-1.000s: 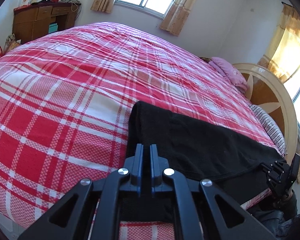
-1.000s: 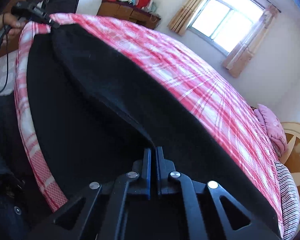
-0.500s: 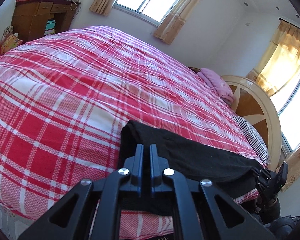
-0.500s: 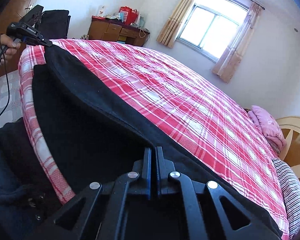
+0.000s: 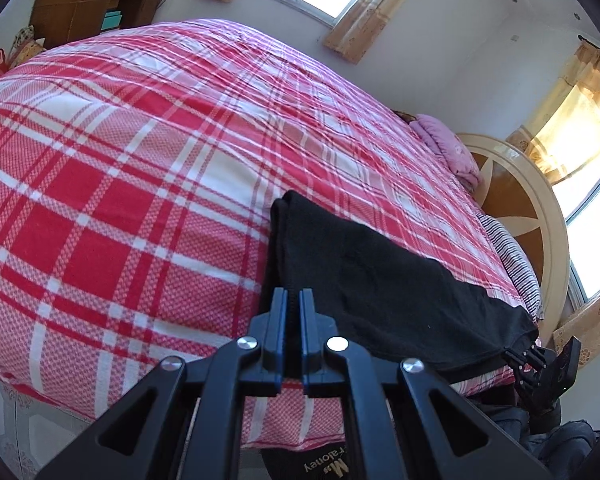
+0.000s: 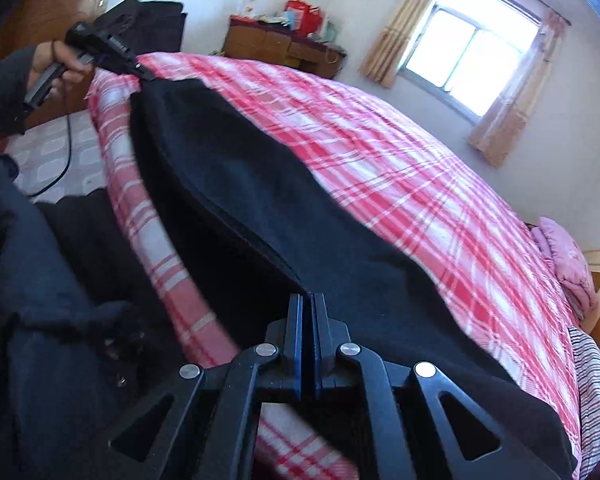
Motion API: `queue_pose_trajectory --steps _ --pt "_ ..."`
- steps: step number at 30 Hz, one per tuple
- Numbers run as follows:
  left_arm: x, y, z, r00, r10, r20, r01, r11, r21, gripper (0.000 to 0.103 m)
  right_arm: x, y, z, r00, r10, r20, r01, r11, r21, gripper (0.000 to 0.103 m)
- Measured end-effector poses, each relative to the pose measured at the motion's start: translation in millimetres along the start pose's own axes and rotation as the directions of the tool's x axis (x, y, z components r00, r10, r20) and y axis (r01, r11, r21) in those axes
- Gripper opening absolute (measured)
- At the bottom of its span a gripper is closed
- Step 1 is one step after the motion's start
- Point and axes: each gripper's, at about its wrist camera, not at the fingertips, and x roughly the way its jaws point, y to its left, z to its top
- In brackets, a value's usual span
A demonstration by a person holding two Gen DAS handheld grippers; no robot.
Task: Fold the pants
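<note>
Soft black pants (image 5: 380, 280) w/ doubled edge on checked-weave bedspread (image 5: 120, 160)

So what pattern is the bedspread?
Red and white plaid bedspread, clearest in the left wrist view.

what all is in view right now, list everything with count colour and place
pants: 1, black, along the near edge of the bed, held at both ends
bedspread: 1, red and white plaid, covering the bed
pillow: 1, pink, by the headboard
headboard: 1, cream and brown, right end of bed
cabinet: 1, brown wood, far wall
left gripper: 1, black, shut on pants
right gripper: 1, black, shut on pants
</note>
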Motion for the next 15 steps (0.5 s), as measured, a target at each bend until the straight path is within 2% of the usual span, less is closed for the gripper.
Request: queue_pose_trajectory --steps 3,7,12,14,15 --pt "-1.2 0.3 -1.8 1.000 -0.002 -0.004 0.002 1.000 -0.002 0.006 -5.1 2.9 2.4 0.999 0.041 0.022 -0.041 0.999 0.006 0.000" --pt "1.0 0.8 -2.2 1.000 0.001 -0.008 -0.001 1.000 -0.003 0.006 1.9 0.7 0.9 1.000 -0.009 0.000 0.009 1.000 0.002 0.000" --pt "4.7 2.6 -3.4 1.000 0.004 -0.012 -0.004 1.000 -0.012 0.006 8.4 -13.8 -4.6 1.000 0.002 -0.023 -0.001 0.998 0.064 0.001" --pt "4.4 2.6 -3.2 1.000 0.001 -0.009 -0.001 1.000 -0.013 0.006 9.2 -10.9 -5.9 0.999 0.023 -0.041 -0.021 0.999 0.047 0.005" --pt "4.7 2.5 -3.4 1.000 0.002 -0.009 -0.002 1.000 -0.011 0.006 9.5 -8.2 -6.5 0.998 0.037 -0.046 -0.035 0.999 0.035 0.015"
